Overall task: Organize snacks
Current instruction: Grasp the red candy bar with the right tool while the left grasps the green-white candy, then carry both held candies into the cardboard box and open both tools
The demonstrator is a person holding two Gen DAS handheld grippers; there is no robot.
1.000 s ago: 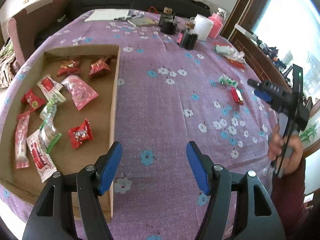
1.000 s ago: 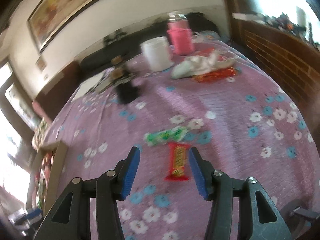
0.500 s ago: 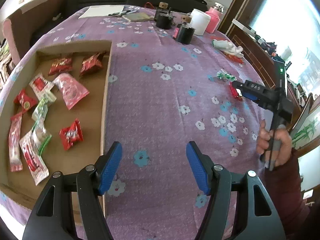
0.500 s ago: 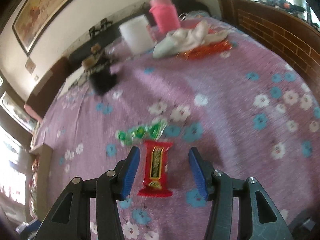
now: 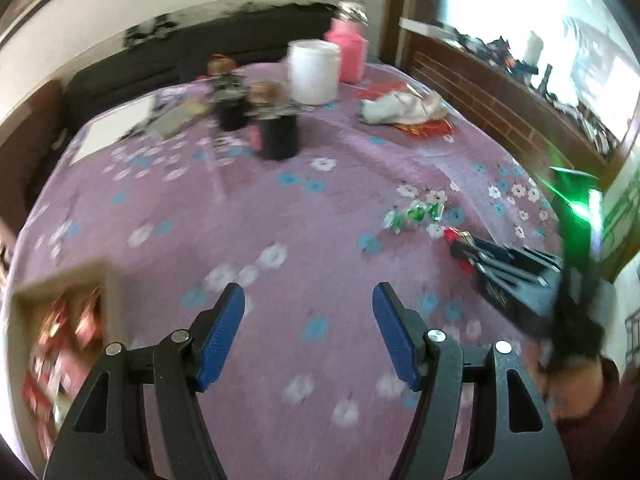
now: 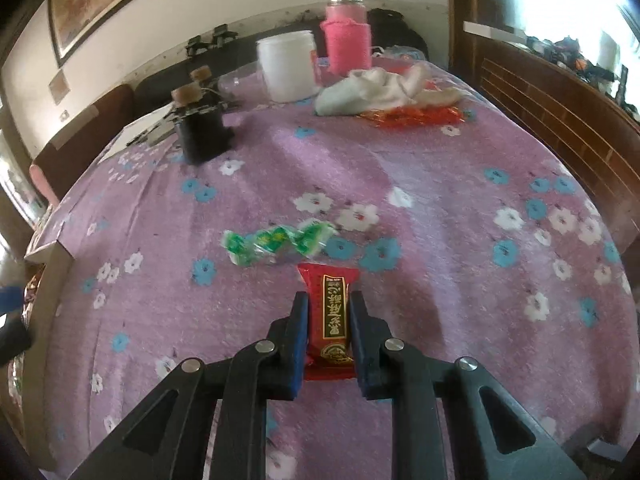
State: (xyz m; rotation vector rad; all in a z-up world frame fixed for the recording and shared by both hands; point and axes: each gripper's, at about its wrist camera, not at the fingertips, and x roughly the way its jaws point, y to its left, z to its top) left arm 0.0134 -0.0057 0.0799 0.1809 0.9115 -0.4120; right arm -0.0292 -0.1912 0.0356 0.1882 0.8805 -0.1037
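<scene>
Pads of the right tool [image 6: 329,322], just closed in, are pressed on both long sides of the red snack bar [image 6: 330,312] lying on the table [image 6: 440,200]; the green candy wrapper [image 6: 276,242] is seen just beyond. The left tool [image 5: 308,332] is held spread and empty.

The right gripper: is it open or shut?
Shut on the red snack: the right gripper has just closed, both blue pads pressing the wrapper's sides.

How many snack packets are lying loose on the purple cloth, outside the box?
2: a red packet between the right gripper's closed jaws, and a green packet just beyond it. Others may be hidden.
</scene>
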